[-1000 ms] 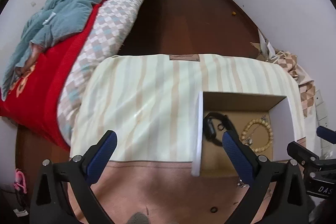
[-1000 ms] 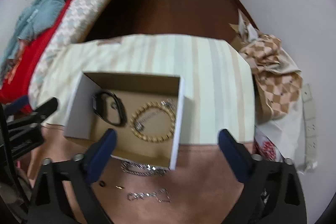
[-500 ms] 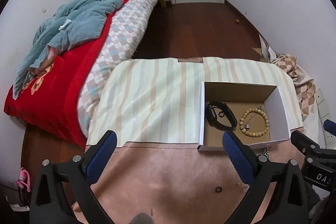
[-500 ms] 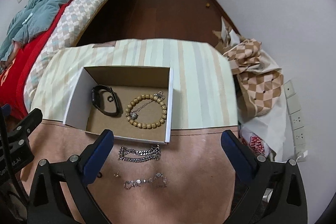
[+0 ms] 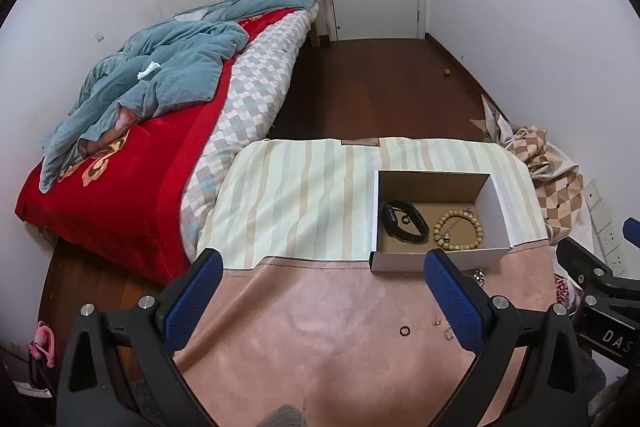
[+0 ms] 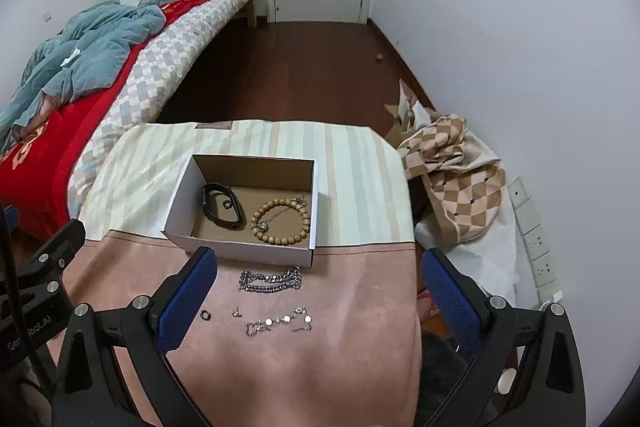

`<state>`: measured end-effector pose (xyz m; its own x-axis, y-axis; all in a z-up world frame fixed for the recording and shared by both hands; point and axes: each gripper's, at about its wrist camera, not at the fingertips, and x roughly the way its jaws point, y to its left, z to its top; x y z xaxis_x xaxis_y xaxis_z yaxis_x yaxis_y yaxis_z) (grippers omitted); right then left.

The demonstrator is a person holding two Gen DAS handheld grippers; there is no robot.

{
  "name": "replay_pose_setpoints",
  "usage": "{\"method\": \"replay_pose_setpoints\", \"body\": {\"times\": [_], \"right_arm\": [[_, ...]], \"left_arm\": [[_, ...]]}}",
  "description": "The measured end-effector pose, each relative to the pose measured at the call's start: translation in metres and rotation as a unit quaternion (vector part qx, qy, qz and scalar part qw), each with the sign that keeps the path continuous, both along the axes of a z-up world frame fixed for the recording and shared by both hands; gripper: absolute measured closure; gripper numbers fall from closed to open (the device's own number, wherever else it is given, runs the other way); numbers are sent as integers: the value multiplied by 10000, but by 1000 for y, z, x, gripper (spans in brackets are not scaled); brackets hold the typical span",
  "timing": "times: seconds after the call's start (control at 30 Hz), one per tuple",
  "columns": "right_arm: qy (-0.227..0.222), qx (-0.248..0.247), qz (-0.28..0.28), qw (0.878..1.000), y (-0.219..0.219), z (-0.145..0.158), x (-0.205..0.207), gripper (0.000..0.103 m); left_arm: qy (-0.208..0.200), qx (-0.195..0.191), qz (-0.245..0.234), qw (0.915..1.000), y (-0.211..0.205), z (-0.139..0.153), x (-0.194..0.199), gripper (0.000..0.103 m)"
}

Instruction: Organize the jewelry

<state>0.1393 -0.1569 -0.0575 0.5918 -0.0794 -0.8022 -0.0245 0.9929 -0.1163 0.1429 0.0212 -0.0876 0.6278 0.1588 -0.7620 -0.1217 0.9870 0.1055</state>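
An open cardboard box [image 6: 182, 205] [image 5: 496, 201] sits on the cloth-covered table. In it lie a black wristband [image 6: 222, 206] [image 5: 404, 225] and a wooden bead bracelet [image 6: 280, 222] [image 5: 458, 230]. On the pink cloth in front of the box lie a silver chain bracelet [image 6: 270, 279], a stone-set chain [image 6: 280, 321], a small stud [image 6: 237, 313] and a dark ring [image 6: 205, 315] [image 5: 405, 330]. My right gripper [image 6: 316, 303] is open and empty, above and behind the loose pieces. My left gripper [image 5: 320, 303] is open and empty, to the left of the box.
The table has a striped cloth [image 6: 356, 171] at the back and a pink cloth [image 5: 320, 347] in front. A bed with a red cover [image 5: 132, 179] stands to the left. A checked cloth heap [image 6: 456, 163] lies to the right by the wall.
Both grippers have drawn back and up from the table, so the box and the loose jewelry look smaller and farther. Both stay open and empty. Nothing on the table has moved.
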Motion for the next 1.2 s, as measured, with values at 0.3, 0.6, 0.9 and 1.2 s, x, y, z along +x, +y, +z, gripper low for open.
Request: {"method": "replay_pose_setpoints", "body": {"times": [0.3,0.6,0.9,1.2], "right_arm": [[-199,203,72,9996,-1,19,-34,0],[459,719,-184,9962,-31,-65,-39,0],[1130,1561,-222,9810,-47,-165,-20,37],[1149,1585,619,9787,15,-183,1,53]], "left_arm": [[-179,-231,19,9996,2,15,-28,1],[358,-116,282,9989,8,-52,-32,1],[1194,36,574,9912,19,-136,-12,1],[1430,57,763,9868,36,-165,1,1]]}}
